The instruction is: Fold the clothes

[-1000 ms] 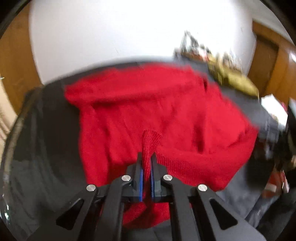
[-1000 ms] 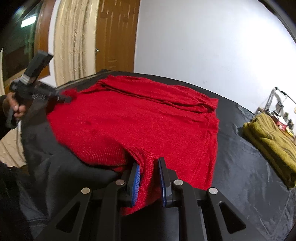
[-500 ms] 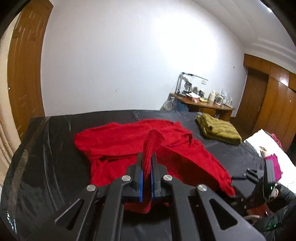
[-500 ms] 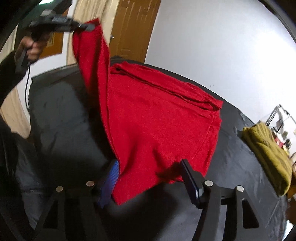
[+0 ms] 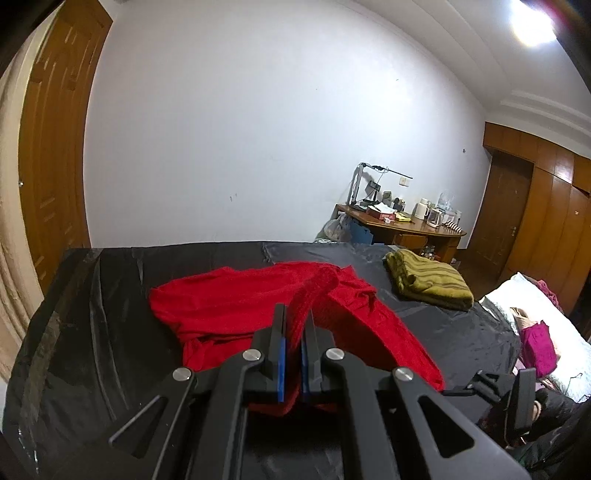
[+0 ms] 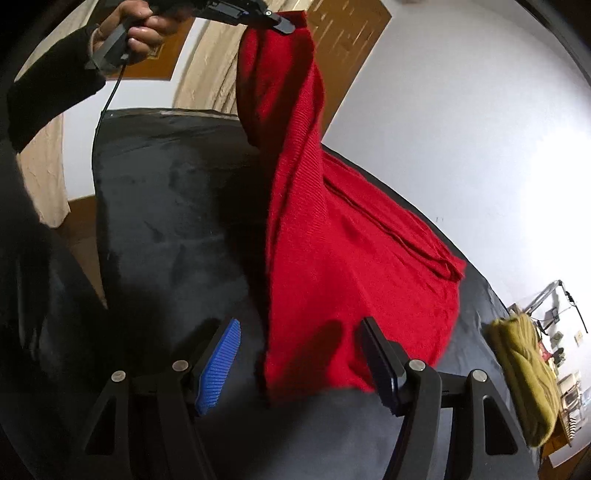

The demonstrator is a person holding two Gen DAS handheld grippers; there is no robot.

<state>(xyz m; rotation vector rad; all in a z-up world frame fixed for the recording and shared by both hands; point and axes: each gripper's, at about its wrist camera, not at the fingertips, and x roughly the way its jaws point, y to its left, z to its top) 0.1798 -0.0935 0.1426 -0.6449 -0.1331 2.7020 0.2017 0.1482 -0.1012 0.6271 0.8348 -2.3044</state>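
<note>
Holding one corner of the soft red knitted sweater [image 5: 236,306] in my left gripper [image 5: 293,328], I have the jaws pinched tight on a ribbed edge of the cloth. In the right wrist view that gripper [image 6: 284,24] is raised high, and the knit hangs from it in a long drape while the rest lies on the black sheet-covered bed [image 5: 92,314].

My right gripper [image 6: 301,354] stands wide, its blue ribbed pad [image 6: 219,363] on one side and its dark pad on the other. The lower hem of the sweater [image 6: 332,258] sits between them, but neither pad presses on it, so I hold nothing on that side.

Handling, as I judge it:
- The knit looks light and limp; it will sag and stretch under its own weight.
- It is not slippery; the ribbed texture should grip well against the pads.
- It will not hold a crease unless laid flat.

Recommended hold: the free bottom corner of the hem nearest the right gripper, taken by the ribbed band, so both corners can be carried level.

A folded olive-yellow knitted garment [image 6: 524,373] lies well apart on the bed.
</note>
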